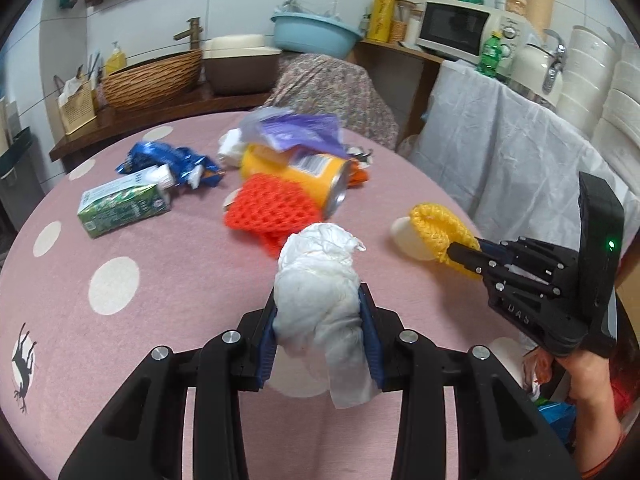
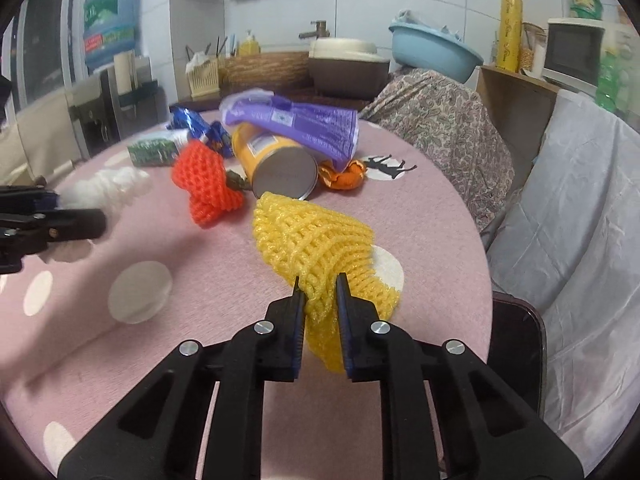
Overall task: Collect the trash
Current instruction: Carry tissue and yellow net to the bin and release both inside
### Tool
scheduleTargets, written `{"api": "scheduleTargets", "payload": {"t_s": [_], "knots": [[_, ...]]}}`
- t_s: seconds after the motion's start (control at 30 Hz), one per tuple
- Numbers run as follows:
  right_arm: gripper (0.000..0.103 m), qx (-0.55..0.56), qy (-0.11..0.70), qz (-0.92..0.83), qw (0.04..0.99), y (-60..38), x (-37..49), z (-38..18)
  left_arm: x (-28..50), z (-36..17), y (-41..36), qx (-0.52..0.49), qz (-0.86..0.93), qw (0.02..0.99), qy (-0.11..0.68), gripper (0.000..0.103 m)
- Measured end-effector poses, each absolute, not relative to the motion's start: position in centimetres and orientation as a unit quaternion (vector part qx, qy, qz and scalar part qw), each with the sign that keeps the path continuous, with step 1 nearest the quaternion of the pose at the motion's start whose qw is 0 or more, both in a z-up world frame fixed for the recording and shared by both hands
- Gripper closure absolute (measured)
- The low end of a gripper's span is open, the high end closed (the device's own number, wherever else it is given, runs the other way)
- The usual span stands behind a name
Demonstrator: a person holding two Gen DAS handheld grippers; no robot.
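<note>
A crumpled white tissue (image 1: pixel 316 264) sits between the pads of my left gripper (image 1: pixel 319 296), which is shut on it above the pink dotted table (image 1: pixel 140 320). My right gripper (image 2: pixel 319 284) is shut on a yellow foam net (image 2: pixel 312 232), held just off the table near its right edge. In the left wrist view, the right gripper (image 1: pixel 460 254) and the yellow net (image 1: pixel 434 224) show at the right. Further back lie an orange net (image 1: pixel 268 204), a yellow can (image 1: pixel 304 176) on its side, a purple wrapper (image 1: pixel 300 130), a blue wrapper (image 1: pixel 168 160) and a green carton (image 1: pixel 120 206).
Orange peel (image 2: pixel 344 174) lies beside the can. A chair under patterned cloth (image 2: pixel 440 120) stands behind the table, and one under white cloth (image 2: pixel 580 220) to its right. A counter with a wicker basket (image 1: pixel 152 80) runs along the back wall.
</note>
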State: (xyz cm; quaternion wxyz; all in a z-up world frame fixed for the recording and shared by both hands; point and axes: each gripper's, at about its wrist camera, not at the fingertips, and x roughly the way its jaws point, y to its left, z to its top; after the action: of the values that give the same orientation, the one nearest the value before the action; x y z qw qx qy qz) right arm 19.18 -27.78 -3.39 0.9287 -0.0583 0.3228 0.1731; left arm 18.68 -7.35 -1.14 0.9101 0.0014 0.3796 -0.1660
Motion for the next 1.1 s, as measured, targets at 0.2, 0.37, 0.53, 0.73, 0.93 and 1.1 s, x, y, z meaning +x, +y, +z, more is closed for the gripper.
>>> {"api": "scheduleTargets", "payload": {"t_s": [0.2, 0.37, 0.53, 0.73, 0.93, 1.1], "knots": [[0.088, -0.006, 0.284, 0.175, 0.943, -31.6, 15.4, -1.8, 18.6, -0.3, -12.1, 0.016, -0.215, 0.905, 0.366, 0.066], [0.088, 0.025, 0.264, 0.158, 0.951, -35.6, 12.9, -1.5, 18.8, 0.4, -16.9, 0.035, -0.265, 0.895, 0.356, 0.066], [0.088, 0.049, 0.255, 0.120, 0.958, -40.0, 11.1, -1.8, 19.6, 0.2, -21.1, 0.055, -0.298, 0.883, 0.358, 0.066], [0.088, 0.085, 0.279, 0.063, 0.954, -45.6, 11.4, -4.3, 21.8, -0.2, -25.1, 0.058, -0.322, 0.870, 0.369, 0.066], [0.088, 0.107, 0.323, 0.034, 0.940, -48.9, 14.8, -9.2, 23.7, -0.7, -30.4, 0.074, -0.345, 0.850, 0.391, 0.066], [0.088, 0.150, 0.367, 0.019, 0.918, -50.9, 18.0, -14.4, 25.2, -2.3, -34.4, 0.085, -0.349, 0.837, 0.414, 0.066]]}}
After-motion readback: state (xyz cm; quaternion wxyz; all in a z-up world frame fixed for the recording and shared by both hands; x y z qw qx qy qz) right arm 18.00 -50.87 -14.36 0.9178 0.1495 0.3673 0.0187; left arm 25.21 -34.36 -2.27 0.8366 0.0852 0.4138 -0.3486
